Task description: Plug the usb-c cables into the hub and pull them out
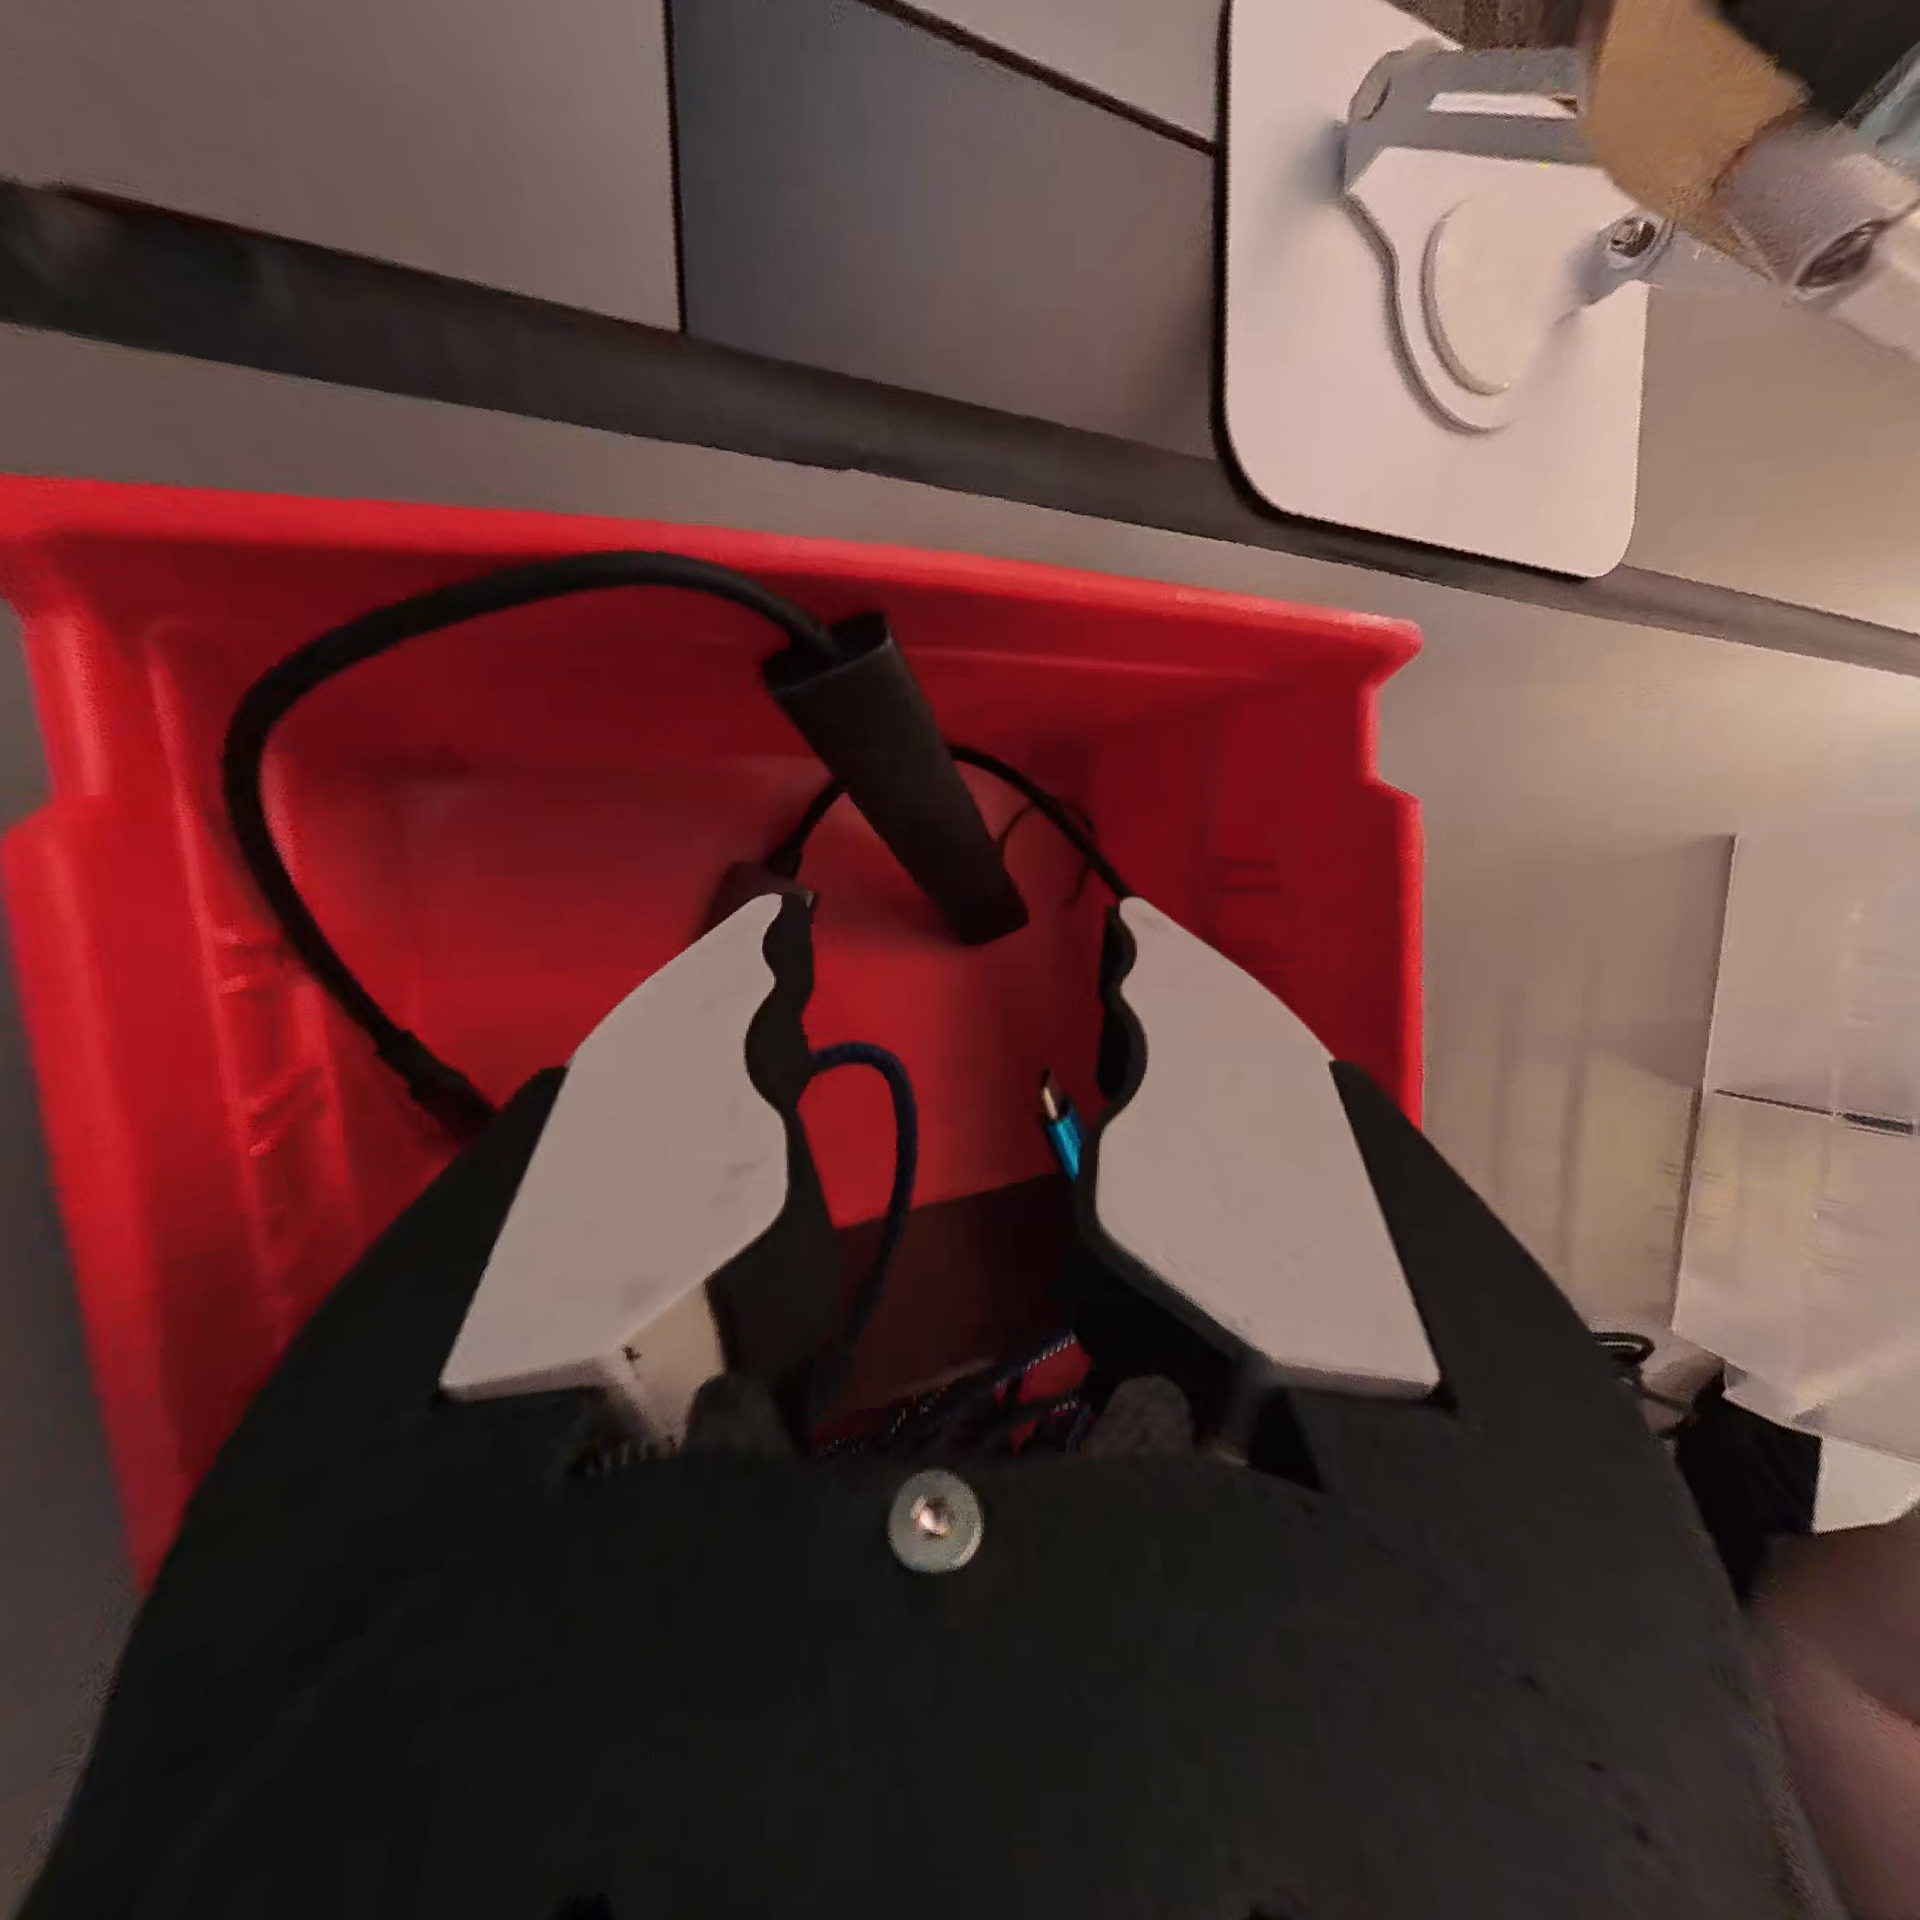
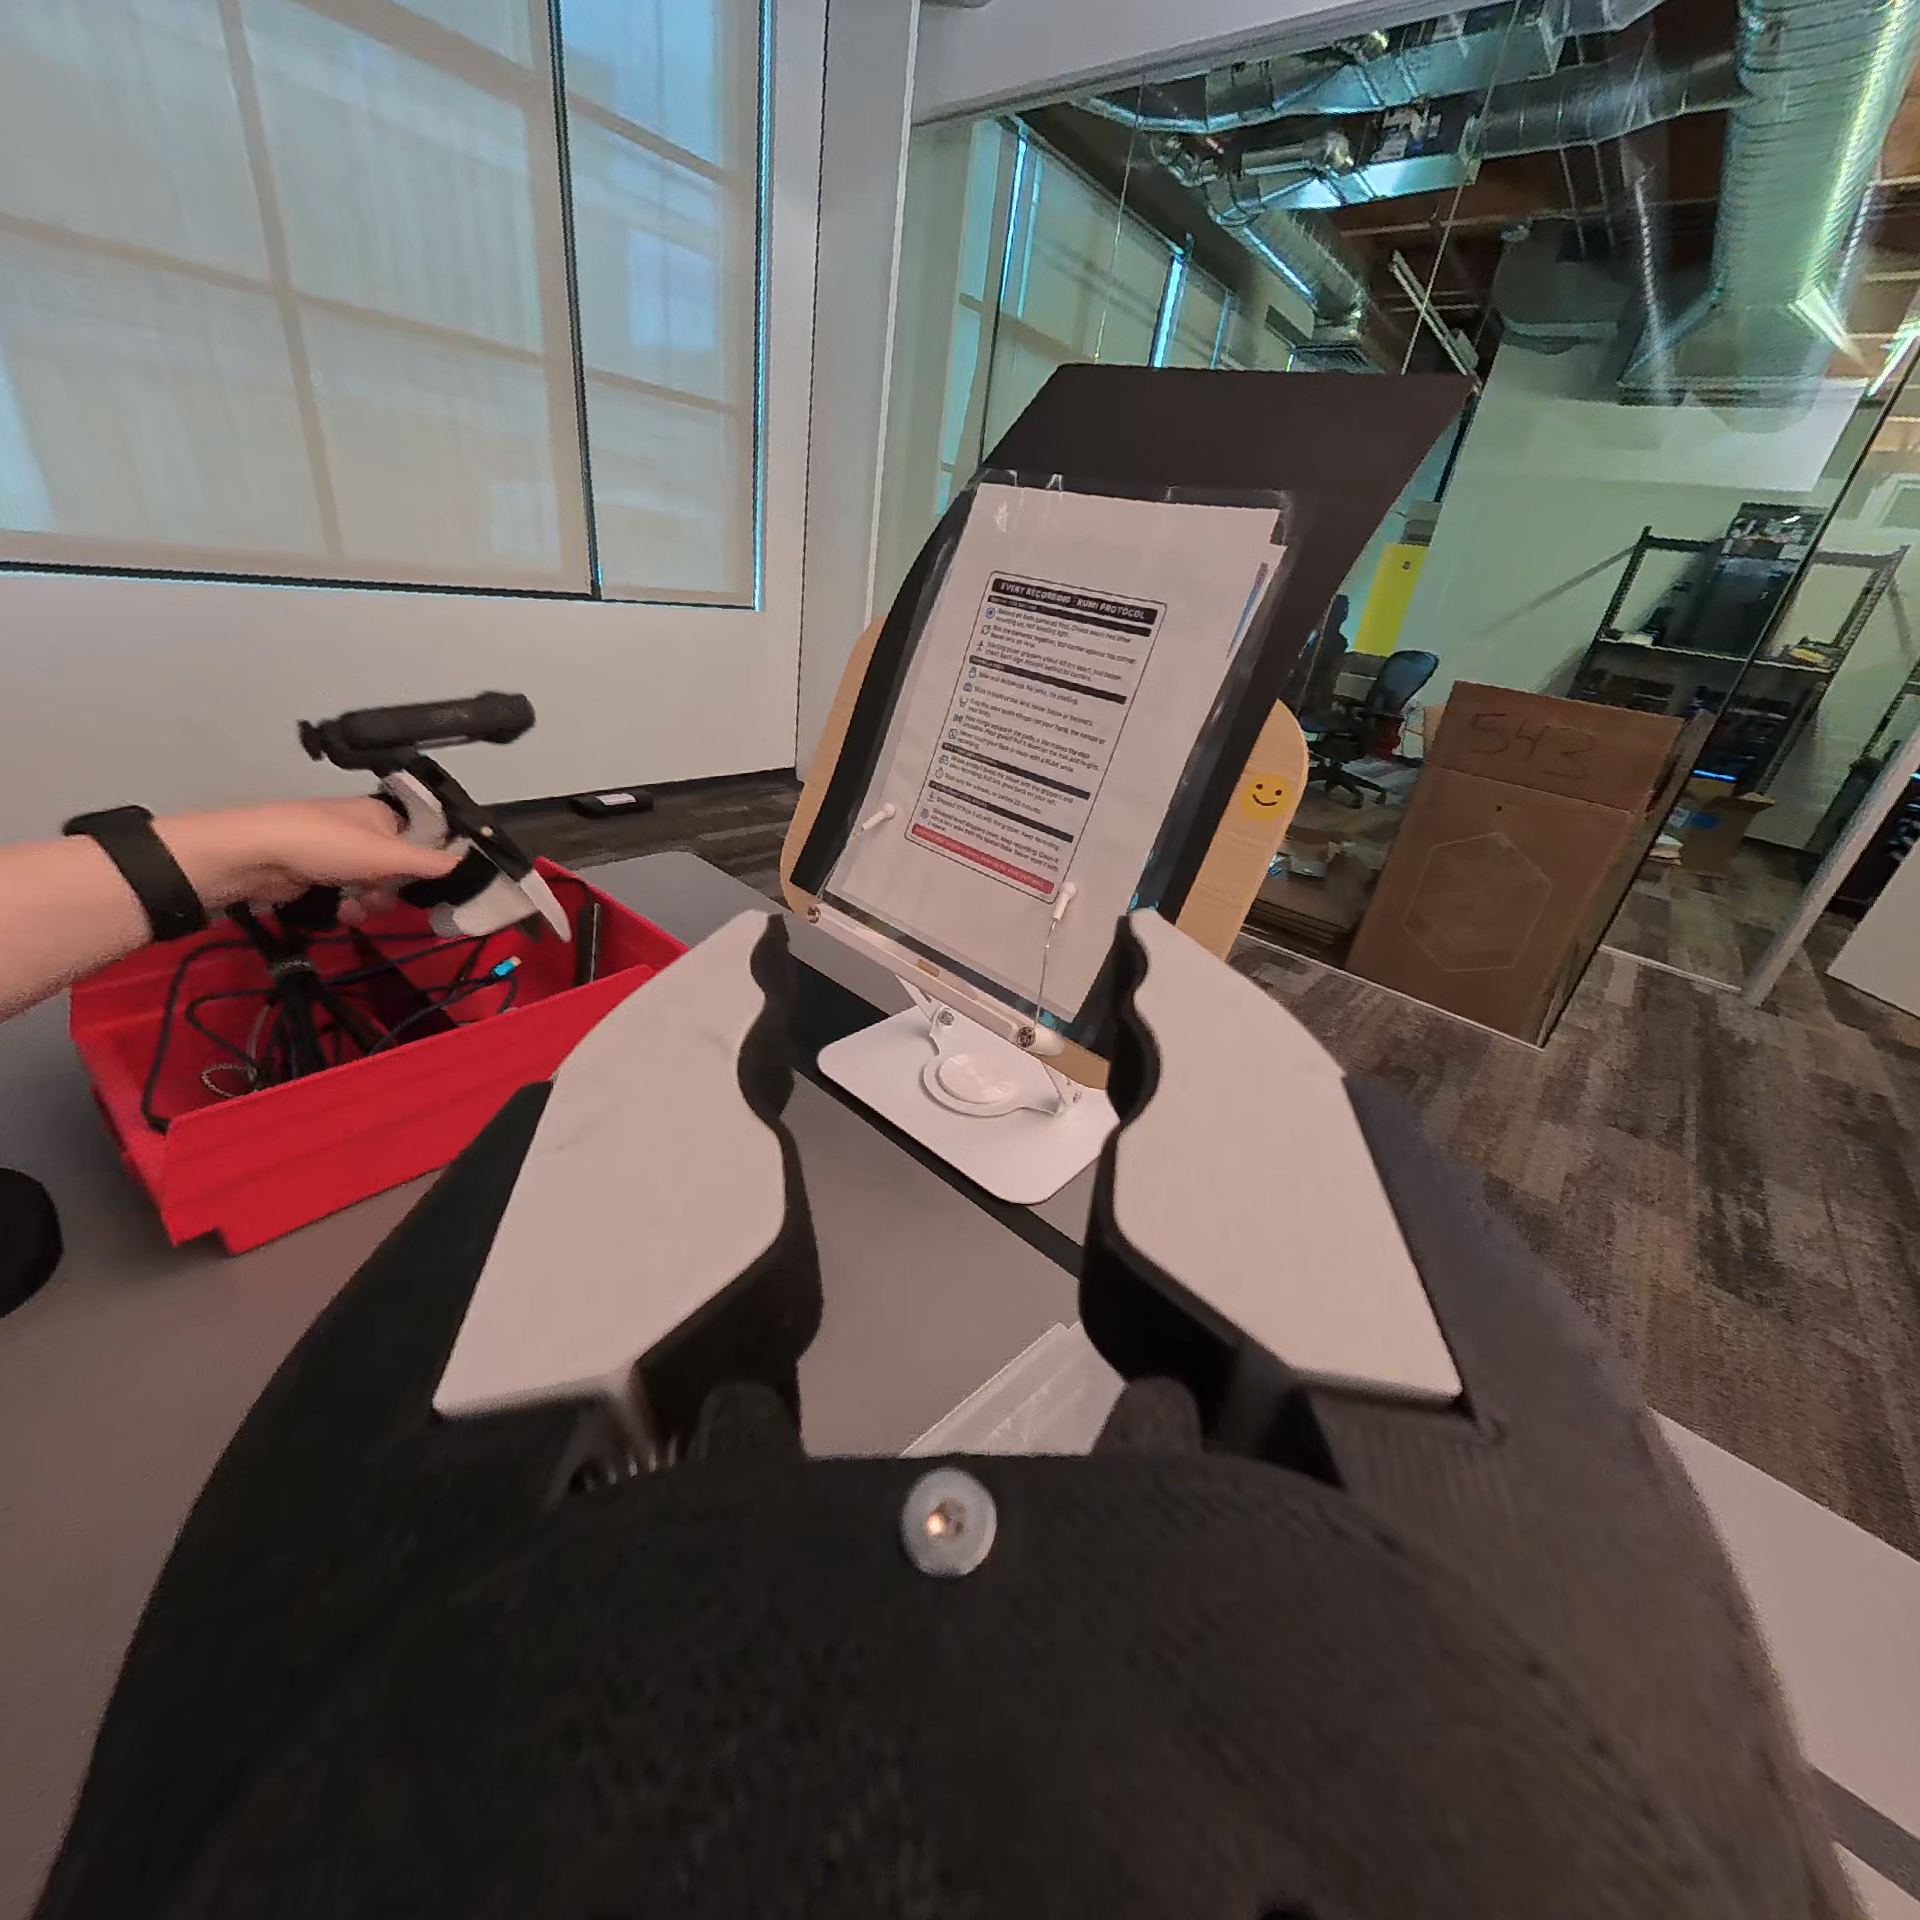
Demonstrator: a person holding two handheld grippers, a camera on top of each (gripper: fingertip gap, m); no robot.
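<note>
A red bin [image 1: 1299, 727] holds a black hub [image 1: 904, 790] with a thick black cable [image 1: 260, 831], thin black cables, and a blue braided cable with a blue USB-C plug [image 1: 1062, 1132]. My left gripper [image 1: 956, 909] is open and empty, hovering over the bin with the hub just beyond its fingertips and the blue plug beside its right finger. My right gripper [image 2: 951, 930] is open and empty, held above the table to the right of the bin [image 2: 343, 1153]. In the right wrist view the left gripper [image 2: 488, 883] and a hand [image 2: 281, 852] are over the bin.
A document stand with a white base [image 2: 997, 1143] and a printed sheet [image 2: 1049, 748] stands on the grey table [image 2: 208, 1403] right of the bin; the base also shows in the left wrist view [image 1: 1455, 343]. A cardboard box [image 2: 1507, 862] and shelves stand behind a glass wall.
</note>
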